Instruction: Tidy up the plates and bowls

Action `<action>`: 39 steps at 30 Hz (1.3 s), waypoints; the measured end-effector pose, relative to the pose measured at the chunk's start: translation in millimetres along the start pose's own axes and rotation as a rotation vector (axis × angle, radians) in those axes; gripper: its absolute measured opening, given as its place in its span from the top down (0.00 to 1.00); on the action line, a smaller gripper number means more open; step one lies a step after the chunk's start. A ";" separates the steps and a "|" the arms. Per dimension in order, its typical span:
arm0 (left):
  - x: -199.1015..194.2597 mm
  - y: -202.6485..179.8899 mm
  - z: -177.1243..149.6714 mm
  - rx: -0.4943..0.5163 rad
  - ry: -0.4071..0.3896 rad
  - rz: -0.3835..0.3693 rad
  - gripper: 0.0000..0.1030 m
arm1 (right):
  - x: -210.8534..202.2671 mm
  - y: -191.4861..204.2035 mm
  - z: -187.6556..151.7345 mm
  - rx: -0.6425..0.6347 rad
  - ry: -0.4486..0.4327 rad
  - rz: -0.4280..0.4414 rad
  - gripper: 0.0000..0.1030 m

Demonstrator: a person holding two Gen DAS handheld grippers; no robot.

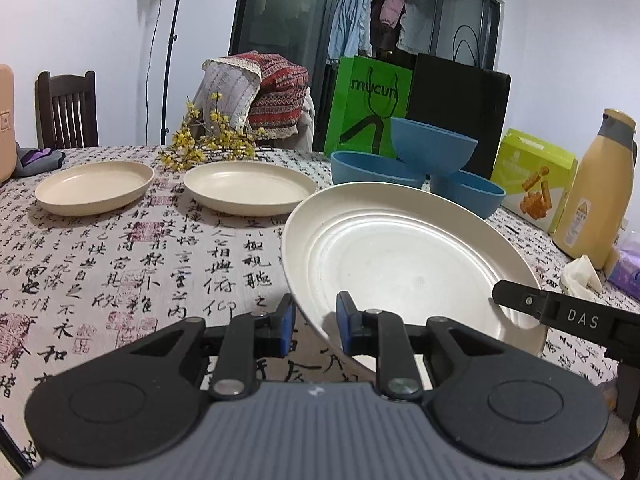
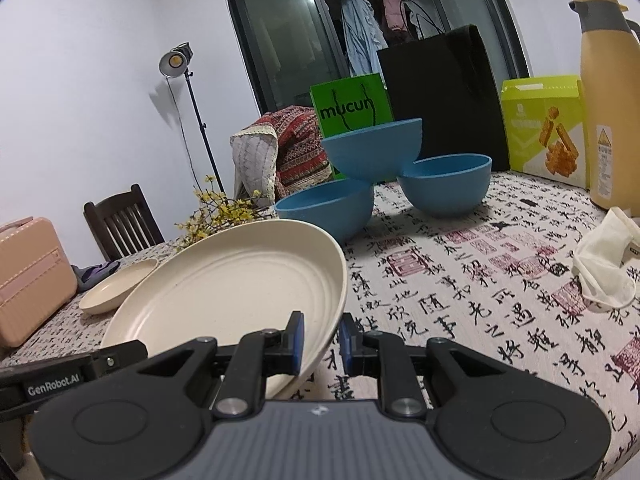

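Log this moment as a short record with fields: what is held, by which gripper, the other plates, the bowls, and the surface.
held item: large cream plate, tilted, lifted off the table
left gripper: shut on the plate's near-left rim
right gripper: shut on the plate's right rim
other plates: two small cream plates, side by side, flat on the tablecloth
bowls: three blue bowls; two on the cloth, the third perched tilted on their rims
behind bowls: green bag, black bag

White walls — dark window, lamp
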State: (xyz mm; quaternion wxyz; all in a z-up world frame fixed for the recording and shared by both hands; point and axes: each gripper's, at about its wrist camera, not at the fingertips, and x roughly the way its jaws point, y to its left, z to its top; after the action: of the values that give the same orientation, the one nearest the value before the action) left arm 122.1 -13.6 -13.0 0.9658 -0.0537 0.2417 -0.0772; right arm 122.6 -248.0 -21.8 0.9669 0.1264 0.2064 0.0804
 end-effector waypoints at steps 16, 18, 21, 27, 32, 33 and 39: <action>7.4 -0.3 -10.8 0.010 0.047 0.016 0.79 | 8.3 -6.0 -14.6 0.013 0.046 -0.002 0.82; 8.7 0.4 -11.3 0.010 0.054 0.019 0.79 | 9.4 -6.0 -15.7 0.013 0.052 -0.002 0.82; 11.3 1.3 -12.3 0.007 0.066 0.021 0.79 | 11.5 -6.3 -17.6 0.015 0.062 -0.004 0.82; 17.0 2.3 -14.5 0.007 0.089 0.025 0.78 | 16.5 -7.7 -20.1 0.020 0.080 -0.009 0.83; 19.1 3.2 -16.1 0.001 0.104 0.026 0.78 | 19.8 -8.7 -21.7 0.026 0.095 -0.012 0.82; 19.3 3.3 -16.4 0.000 0.105 0.026 0.78 | 19.9 -8.7 -22.2 0.026 0.097 -0.013 0.82; 19.6 3.4 -15.9 0.000 0.109 0.027 0.78 | 21.0 -8.2 -21.8 0.028 0.101 -0.014 0.82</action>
State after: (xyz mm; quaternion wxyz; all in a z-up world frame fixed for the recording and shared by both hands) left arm 132.0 -14.8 -36.5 0.9521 -0.0463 0.2948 -0.0672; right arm 133.3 -246.8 -51.2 0.9540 0.1344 0.2567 0.0770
